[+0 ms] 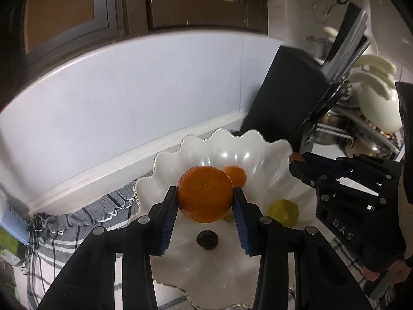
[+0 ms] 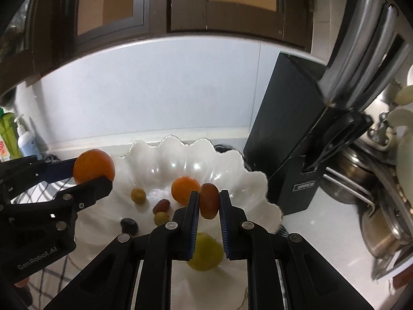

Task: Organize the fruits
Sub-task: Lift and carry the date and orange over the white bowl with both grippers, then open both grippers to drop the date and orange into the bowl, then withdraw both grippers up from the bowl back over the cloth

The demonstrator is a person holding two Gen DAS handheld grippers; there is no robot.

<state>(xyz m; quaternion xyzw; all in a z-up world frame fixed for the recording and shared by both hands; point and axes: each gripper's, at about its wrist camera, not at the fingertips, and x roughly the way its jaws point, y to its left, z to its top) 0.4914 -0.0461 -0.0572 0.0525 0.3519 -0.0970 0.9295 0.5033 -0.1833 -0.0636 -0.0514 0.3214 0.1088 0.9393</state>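
With our left tool (image 1: 205, 196) clamped on an orange (image 1: 205, 193) and our right tool (image 2: 209, 201) on a reddish grape (image 2: 208, 200), both over the white bowl (image 2: 247, 180), we should lower each fruit close to the bottom before letting go.

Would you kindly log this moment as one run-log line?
left gripper: shut on orange | right gripper: shut on red grape | both over bowl

2 wrist fisheyes, angled down
Each looked forward along its own tool, close above the scalloped white bowl (image 1: 258, 152); both shared that bowl and the knife block (image 2: 289, 118).
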